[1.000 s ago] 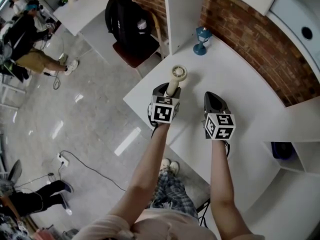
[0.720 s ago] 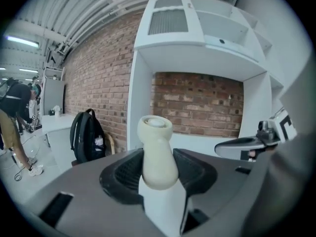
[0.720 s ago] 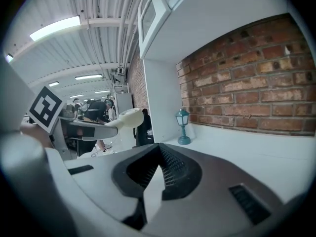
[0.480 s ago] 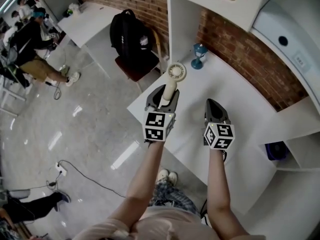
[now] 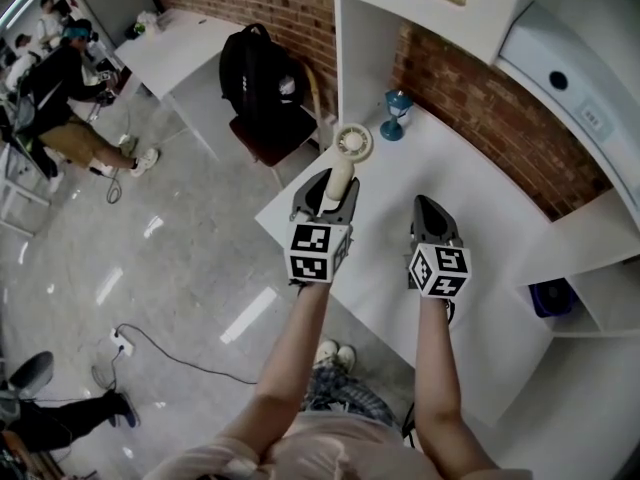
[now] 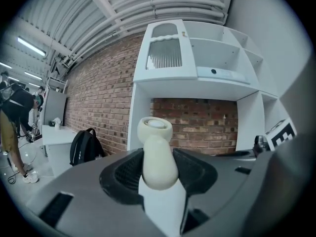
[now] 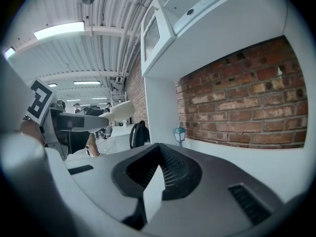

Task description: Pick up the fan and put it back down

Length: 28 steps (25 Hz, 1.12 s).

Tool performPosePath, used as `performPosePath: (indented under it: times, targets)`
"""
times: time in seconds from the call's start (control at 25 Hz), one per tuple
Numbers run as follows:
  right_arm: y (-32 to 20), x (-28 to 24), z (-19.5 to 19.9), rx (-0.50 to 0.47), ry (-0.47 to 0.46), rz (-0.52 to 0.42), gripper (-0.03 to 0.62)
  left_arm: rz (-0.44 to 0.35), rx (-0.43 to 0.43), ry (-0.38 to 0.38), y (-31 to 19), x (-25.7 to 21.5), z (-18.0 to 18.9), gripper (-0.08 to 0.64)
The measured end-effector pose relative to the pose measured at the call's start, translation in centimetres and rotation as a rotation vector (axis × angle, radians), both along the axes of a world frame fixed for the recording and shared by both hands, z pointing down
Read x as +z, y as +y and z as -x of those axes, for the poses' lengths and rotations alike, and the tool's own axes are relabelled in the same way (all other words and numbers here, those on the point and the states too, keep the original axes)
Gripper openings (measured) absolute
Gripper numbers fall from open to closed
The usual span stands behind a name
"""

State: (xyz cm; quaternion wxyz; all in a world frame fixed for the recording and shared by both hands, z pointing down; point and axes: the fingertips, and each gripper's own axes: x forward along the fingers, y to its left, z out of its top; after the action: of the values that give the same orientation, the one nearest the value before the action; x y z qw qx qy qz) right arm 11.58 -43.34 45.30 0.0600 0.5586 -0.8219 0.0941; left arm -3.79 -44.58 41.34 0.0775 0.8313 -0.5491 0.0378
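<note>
A cream hand-held fan [image 5: 352, 142] is held off the white table [image 5: 490, 198], its round head pointing away from me. My left gripper [image 5: 327, 184] is shut on the fan's handle. In the left gripper view the handle [image 6: 157, 158] sits squeezed between the two dark jaws of that gripper [image 6: 158, 168]. My right gripper [image 5: 428, 208] hovers over the table to the right, shut, with nothing in it. In the right gripper view its jaws [image 7: 159, 148] meet at the tips, and the fan [image 7: 118, 111] shows at the left.
A small blue lantern [image 5: 395, 113] stands on the table's far corner by a white shelf upright [image 5: 365, 58]. A black backpack [image 5: 258, 66] rests on a chair beyond the table's left edge. A brick wall backs the table. A blue bin [image 5: 548, 299] sits at the right. People are at far left.
Both grippers have risen, the left one more, carrying the fan up from near the table. Over the last half second they have hardly moved.
</note>
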Motion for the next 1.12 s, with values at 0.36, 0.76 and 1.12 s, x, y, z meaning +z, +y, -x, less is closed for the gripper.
performPosePath:
  times: [0.36, 0.76, 1.12]
  targets:
    - [-0.7, 3.4, 0.5, -0.005, 0.008, 0.057, 0.014, 0.107, 0.021, -0.013, -1.4, 5.7, -0.5, 0.204]
    - [-1.6, 7.4, 0.6, -0.015, 0.020, 0.122, 0.014, 0.265, 0.027, -0.034, -2.7, 14.0, -1.4, 0.204]
    - [-1.8, 10.3, 0.9, -0.022, 0.037, 0.185, 0.015, 0.414, 0.052, -0.061, -2.3, 19.5, -2.6, 0.204]
